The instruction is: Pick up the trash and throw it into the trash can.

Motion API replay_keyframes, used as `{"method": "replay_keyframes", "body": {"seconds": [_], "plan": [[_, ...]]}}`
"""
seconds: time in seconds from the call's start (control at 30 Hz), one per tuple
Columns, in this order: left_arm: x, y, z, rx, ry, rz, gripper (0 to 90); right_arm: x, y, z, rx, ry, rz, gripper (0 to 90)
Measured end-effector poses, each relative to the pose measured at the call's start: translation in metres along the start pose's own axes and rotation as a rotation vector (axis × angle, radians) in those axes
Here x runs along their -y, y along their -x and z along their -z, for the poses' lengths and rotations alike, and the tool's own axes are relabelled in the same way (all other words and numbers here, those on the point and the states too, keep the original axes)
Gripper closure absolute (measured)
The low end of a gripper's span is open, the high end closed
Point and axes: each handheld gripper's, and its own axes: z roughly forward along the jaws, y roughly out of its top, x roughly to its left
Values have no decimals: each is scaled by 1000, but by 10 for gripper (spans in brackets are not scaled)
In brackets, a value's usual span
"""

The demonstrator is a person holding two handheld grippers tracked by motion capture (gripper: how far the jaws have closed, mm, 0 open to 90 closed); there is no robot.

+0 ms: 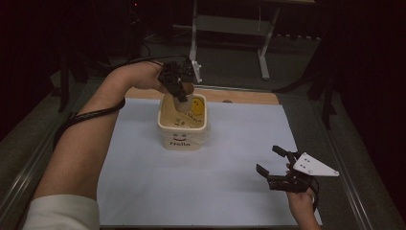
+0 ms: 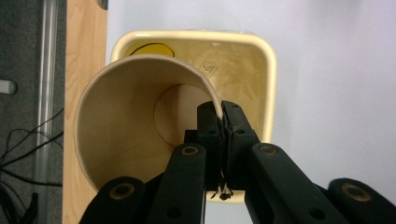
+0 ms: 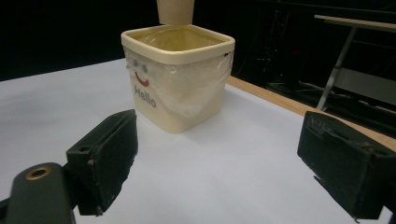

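Where high view hides it, left gripper (image 2: 222, 122) pinches cup rim (image 2: 140, 60)

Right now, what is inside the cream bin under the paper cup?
The cream bin shows a clear liner. The paper cup in the left gripper covers much of its bottom.

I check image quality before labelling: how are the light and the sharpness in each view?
High view: dim, dark surroundings, white sheet lit. Left gripper view: paper cup bright and sharp, left gripper jaws sharp. Right gripper view: bin sharp, right gripper jaws near and soft, background black.
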Motion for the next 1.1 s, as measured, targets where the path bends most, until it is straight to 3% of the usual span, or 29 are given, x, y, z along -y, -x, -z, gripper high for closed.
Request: {"method": "replay_keyframes", "body": {"seconds": [0.13, 0.17, 0.27, 0.37, 0.57, 0.83, 1.1], "plan": [[-1, 0, -2, 4, 3, 5, 878, 0, 0, 0, -3, 0, 2, 123], [-1, -1, -1, -21, -1, 8, 867, 0, 0, 0, -3, 1, 0, 123], [0, -1, 2, -19, 19, 39, 691, 0, 0, 0, -5, 0, 0, 123], [1, -1, 4, -21, 23, 70, 606, 0, -1, 0, -6, 1, 3, 123], [7, 1, 11, -14, 44, 112, 538, -1, -1, 0, -5, 2, 5, 123], [14, 7, 24, 13, 86, 176, 370, -1, -1, -1, -6, 0, 3, 123], [30, 13, 33, -35, 108, 239, 155, -1, -2, -1, -6, -2, 5, 123]]}}
